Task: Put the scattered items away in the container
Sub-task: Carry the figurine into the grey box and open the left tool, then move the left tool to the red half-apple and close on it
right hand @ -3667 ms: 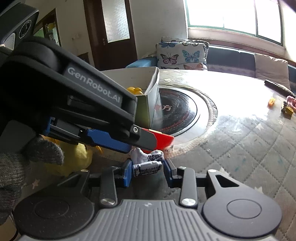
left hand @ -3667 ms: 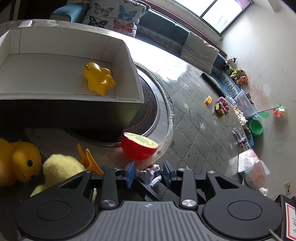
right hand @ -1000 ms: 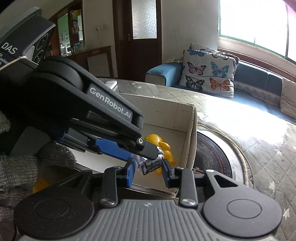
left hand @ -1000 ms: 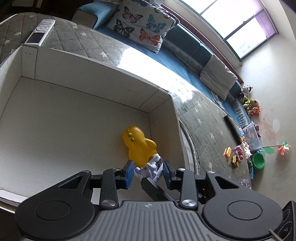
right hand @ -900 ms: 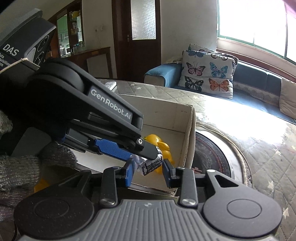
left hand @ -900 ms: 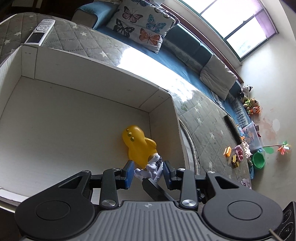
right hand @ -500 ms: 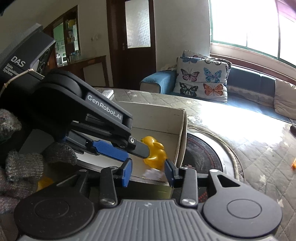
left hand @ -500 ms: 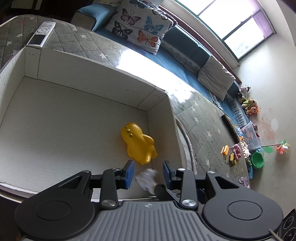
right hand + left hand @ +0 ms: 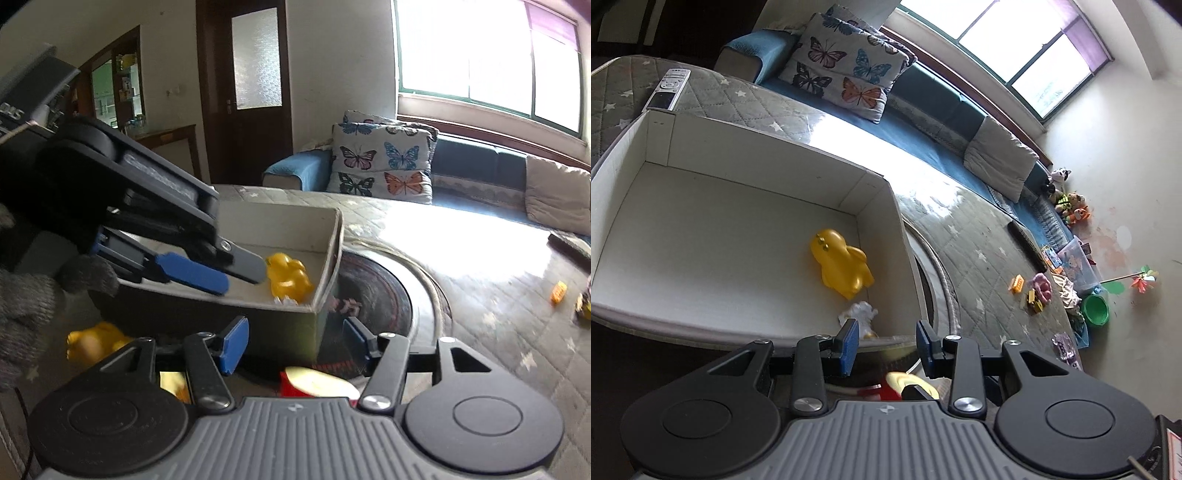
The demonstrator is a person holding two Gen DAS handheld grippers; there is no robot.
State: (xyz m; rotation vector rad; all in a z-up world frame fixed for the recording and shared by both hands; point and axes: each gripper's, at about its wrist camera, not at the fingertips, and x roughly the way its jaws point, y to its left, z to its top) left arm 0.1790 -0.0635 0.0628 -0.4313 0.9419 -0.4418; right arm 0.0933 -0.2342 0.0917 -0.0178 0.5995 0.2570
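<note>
inside the box [image 9: 701,177] lies the small figure [image 9: 858,312]; both grippers, left [image 9: 888,345] and right [image 9: 295,345], gape released.

The container [image 9: 871,206] is an open white cardboard box on the quilted tabletop [image 9: 979,251]. Inside, near its right wall, a glossy yellow duck [image 9: 840,267] lies on its side. Just nearer the front wall rests a small white figure [image 9: 858,314], blurred, so its pose is hard to tell. Outside, close under the box's front corner, sits a red half-apple toy [image 9: 314,382] with a pale cut face upward. Left of it, by the box's dark front, lie more yellow ducks [image 9: 92,341], apparently two. Well apart to the right lie an orange brick [image 9: 1016,284], a pink toy [image 9: 1042,286] and a yellow toy vehicle [image 9: 1034,301].
</note>
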